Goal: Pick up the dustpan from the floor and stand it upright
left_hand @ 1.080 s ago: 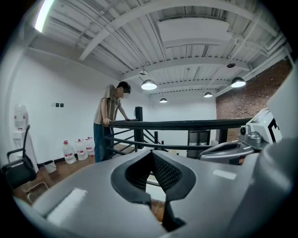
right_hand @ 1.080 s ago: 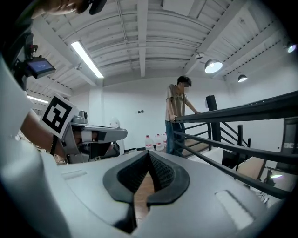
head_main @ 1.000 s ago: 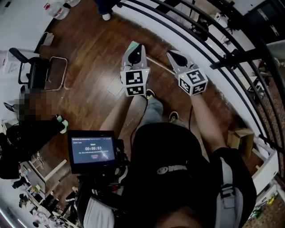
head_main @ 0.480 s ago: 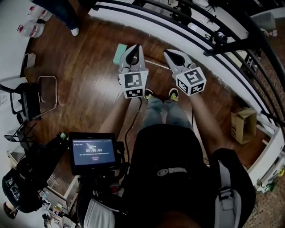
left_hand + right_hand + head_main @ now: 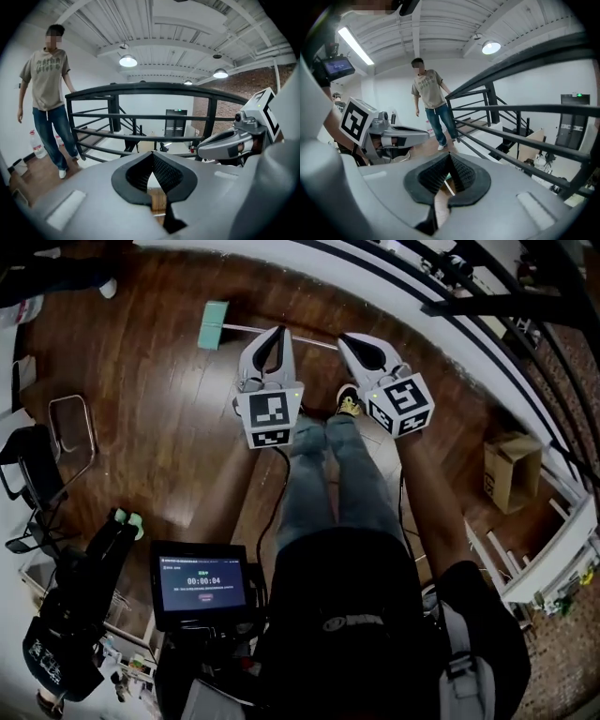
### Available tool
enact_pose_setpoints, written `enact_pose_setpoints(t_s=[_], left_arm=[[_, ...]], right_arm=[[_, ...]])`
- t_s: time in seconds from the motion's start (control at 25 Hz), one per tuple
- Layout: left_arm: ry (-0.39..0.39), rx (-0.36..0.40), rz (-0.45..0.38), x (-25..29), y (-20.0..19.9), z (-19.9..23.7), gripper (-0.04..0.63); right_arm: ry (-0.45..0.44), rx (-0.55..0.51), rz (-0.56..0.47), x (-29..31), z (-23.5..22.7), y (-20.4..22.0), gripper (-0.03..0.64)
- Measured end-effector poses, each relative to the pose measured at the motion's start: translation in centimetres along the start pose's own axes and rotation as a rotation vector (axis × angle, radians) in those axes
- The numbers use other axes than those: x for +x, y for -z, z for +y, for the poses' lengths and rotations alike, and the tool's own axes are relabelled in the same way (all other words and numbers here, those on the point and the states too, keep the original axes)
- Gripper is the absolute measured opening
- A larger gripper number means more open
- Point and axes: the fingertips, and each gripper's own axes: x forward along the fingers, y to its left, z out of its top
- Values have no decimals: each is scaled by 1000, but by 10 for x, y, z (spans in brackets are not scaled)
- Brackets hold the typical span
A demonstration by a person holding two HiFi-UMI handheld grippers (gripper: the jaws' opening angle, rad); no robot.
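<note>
The dustpan lies flat on the wooden floor: a teal pan at the left with a long white handle running right, behind both grippers. In the head view my left gripper hovers over the handle just right of the pan, jaws shut and empty. My right gripper points at the handle's far end, also shut with nothing in it. In the right gripper view a sliver of the teal pan and white handle shows below the closed jaws of the right gripper. The left gripper faces the railing.
A black railing on a white ledge runs along the far side. A person stands on the floor to the left. A cardboard box sits at the right, a chair at the left. My legs and shoes stretch between the grippers.
Both grippers have come down toward the floor. The teal pan, half hidden behind the left gripper before, now shows in full to its left. The standing person has left the head view.
</note>
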Motion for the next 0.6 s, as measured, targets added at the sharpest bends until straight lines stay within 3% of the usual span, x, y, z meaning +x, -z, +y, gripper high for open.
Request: enact_pose_setpoints(t_s=[0.2, 0.6], left_arm=[[9, -72, 120, 60, 96, -29, 20], [76, -64, 165, 178, 287, -69, 20]], right_arm=[[23, 107, 56, 12, -62, 95, 3], [118, 159, 186, 65, -171, 356, 3]])
